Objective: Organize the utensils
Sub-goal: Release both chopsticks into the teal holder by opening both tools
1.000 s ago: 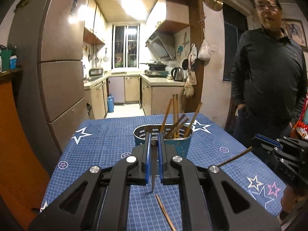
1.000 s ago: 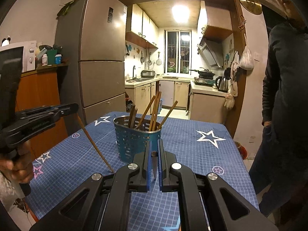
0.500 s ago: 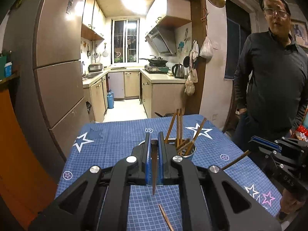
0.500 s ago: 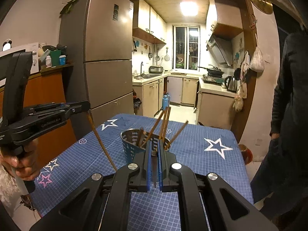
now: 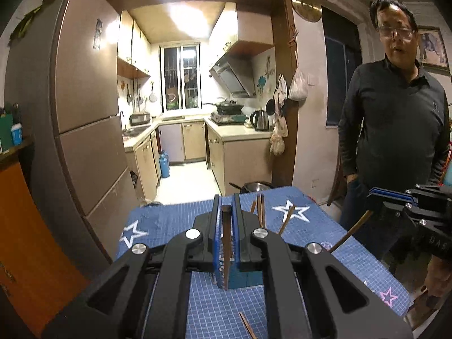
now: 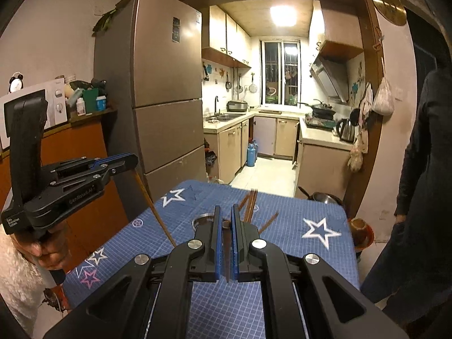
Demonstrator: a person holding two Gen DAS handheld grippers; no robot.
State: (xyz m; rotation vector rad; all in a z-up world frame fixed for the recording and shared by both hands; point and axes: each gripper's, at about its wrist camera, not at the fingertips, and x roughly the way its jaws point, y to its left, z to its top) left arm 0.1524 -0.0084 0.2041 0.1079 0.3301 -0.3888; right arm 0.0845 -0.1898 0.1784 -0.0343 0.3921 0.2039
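Note:
My left gripper (image 5: 226, 206) is shut on a brown chopstick (image 5: 226, 254) that hangs down between its blue pads. It also shows in the right wrist view (image 6: 124, 161) with its chopstick (image 6: 155, 214) slanting down. My right gripper (image 6: 225, 217) is shut on another chopstick (image 6: 226, 254); it also shows in the left wrist view (image 5: 375, 197) with its chopstick (image 5: 350, 231). The teal perforated utensil holder (image 5: 248, 276) stands behind the left fingers, with several chopsticks (image 5: 261, 209) in it. Its rim (image 6: 202, 217) shows in the right wrist view. One loose chopstick (image 5: 247, 325) lies on the table.
The table has a blue grid cloth with stars (image 5: 291, 209). A man in black (image 5: 395, 130) stands at its right side. A fridge (image 6: 166, 90) and an orange cabinet (image 6: 82, 152) stand to the left. A kitchen (image 5: 192, 130) opens behind the table.
Both grippers have risen and tilted, so the holder sits lower and is mostly hidden behind the fingers. Each still holds its chopstick.

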